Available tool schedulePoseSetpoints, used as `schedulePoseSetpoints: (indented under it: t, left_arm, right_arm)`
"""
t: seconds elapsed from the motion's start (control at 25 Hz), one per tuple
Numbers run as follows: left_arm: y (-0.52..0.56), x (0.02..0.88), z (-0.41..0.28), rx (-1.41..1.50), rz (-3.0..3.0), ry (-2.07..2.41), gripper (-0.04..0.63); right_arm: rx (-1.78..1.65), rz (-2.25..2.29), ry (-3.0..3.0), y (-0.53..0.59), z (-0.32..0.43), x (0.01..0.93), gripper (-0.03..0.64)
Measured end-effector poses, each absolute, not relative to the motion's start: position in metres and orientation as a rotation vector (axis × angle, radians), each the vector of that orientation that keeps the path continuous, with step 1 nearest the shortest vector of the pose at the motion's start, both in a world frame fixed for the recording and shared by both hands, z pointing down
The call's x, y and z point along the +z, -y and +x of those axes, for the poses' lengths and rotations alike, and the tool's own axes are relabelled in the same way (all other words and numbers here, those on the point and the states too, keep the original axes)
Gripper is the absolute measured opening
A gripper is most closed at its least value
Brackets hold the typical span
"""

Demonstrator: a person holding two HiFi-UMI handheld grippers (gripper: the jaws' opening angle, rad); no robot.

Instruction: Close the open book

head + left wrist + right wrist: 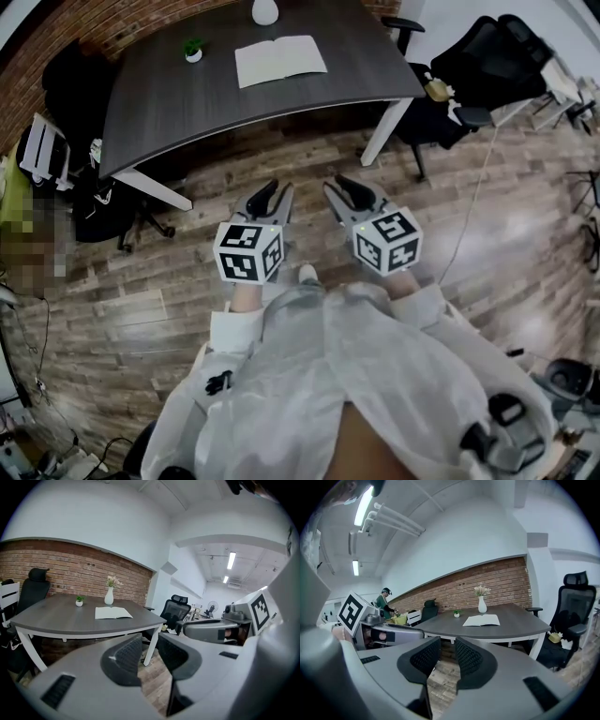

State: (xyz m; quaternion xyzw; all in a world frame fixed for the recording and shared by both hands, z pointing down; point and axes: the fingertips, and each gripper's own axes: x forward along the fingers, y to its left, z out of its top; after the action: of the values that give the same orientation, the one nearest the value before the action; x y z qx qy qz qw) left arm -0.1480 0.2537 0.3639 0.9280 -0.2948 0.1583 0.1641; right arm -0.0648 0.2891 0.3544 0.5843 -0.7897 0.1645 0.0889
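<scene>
The fingers [126, 660] of my left gripper [149, 645] stand a little apart with nothing between them, only wooden floor [152, 681] showing through the gap. The fingers [469, 660] of my right gripper [447, 649] are the same, slightly parted and empty. In the head view the two grippers hang side by side in front of me, left gripper [275, 199] and right gripper [357, 199] both aimed at the far bench [178, 117]. The book [279, 61] lies open and flat on the far part of that bench, well apart from both grippers, with bare floor between us. I judge the task not yet begun: nothing has touched the book, and I have to get to the bench, catch one half of the pages and fold it over the other. By count I see one book, one bench, one white vase [264, 11] just beyond the book, one small potted plant [193, 50] to its left, and my two grippers.
</scene>
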Motion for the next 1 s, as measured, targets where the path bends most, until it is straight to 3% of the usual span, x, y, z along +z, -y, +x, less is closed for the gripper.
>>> schedulePoseSetpoints:
  t: [1.0]
  left_arm:
    - [-0.099,0.395,-0.121,0.464,2.549,0.878,0.091]
  right_arm:
    - [0.563,1.638,2.358,-0.125,-0.030,0.381,0.087]
